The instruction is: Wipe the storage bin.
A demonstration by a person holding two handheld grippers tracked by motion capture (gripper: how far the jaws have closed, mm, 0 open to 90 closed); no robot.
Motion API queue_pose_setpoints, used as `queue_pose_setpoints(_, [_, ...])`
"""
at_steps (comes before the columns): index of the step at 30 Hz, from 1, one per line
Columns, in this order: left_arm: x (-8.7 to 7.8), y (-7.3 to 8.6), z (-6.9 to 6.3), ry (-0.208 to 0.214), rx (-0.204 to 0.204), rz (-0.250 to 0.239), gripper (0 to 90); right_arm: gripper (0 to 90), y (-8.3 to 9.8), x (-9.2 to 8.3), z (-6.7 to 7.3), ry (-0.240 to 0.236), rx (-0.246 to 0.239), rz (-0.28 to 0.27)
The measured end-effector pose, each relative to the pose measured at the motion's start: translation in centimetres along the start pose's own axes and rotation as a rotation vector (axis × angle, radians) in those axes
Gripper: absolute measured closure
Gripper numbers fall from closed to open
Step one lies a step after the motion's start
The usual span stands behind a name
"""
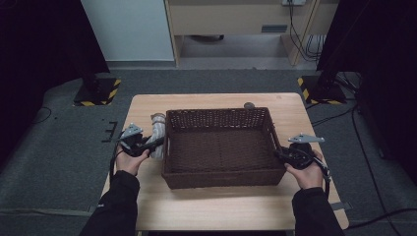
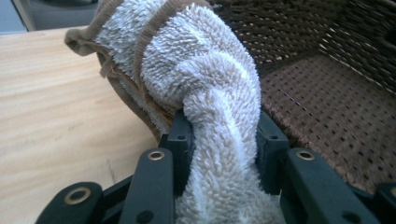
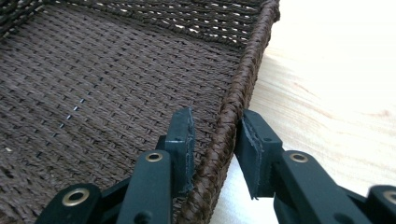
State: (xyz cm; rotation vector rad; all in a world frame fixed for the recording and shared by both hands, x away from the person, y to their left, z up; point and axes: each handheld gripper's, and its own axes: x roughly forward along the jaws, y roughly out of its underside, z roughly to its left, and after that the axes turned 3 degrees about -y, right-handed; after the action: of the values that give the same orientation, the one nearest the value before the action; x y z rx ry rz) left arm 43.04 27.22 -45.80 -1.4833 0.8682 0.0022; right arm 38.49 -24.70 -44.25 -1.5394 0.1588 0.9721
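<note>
The left gripper pinched the fluffy white towel with tan trim; the right gripper, jaws spread, straddled the dark-brown woven wicker basket's three-o'clock rim. The towel could have snagged that basket's nine-o'clock wall.

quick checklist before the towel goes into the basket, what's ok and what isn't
1. Left gripper clamped on the towel: ok, both pads press into a bunched fold.
2. Towel clear of the table: cannot tell, in the high view it sits beside the basket's left wall and contact is hidden.
3. Basket floor free for the towel: ok, nothing lies on the weave.
4. Right gripper steadying the basket: not ok, its jaws straddle the right rim but a gap shows on both sides.
5. Path over the left wall: ok, nothing stands between towel and basket.
</note>
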Motion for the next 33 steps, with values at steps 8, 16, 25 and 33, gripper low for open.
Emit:
queue_pose_setpoints(8, [3.4,2.2,0.6,-0.037,0.024,0.137,64.6,65.4,0.9,-0.6,0.2,0.009,0.002,-0.024])
queue_pose_setpoints(16, [3.7,2.8,0.8,-0.03,-0.006,0.167,64.8,65.2,0.9,-0.6,0.3,0.012,-0.001,-0.026])
queue_pose_setpoints(25, [-0.9,-1.5,0.0,0.036,0.03,-0.002,64.7,65.3,0.8,-0.5,0.3,0.013,0.004,-0.027])
queue_pose_setpoints(33, [0.7,-0.4,0.0,0.023,0.066,0.08,64.6,65.2,0.9,-0.6,0.3,0.012,-0.003,-0.03])
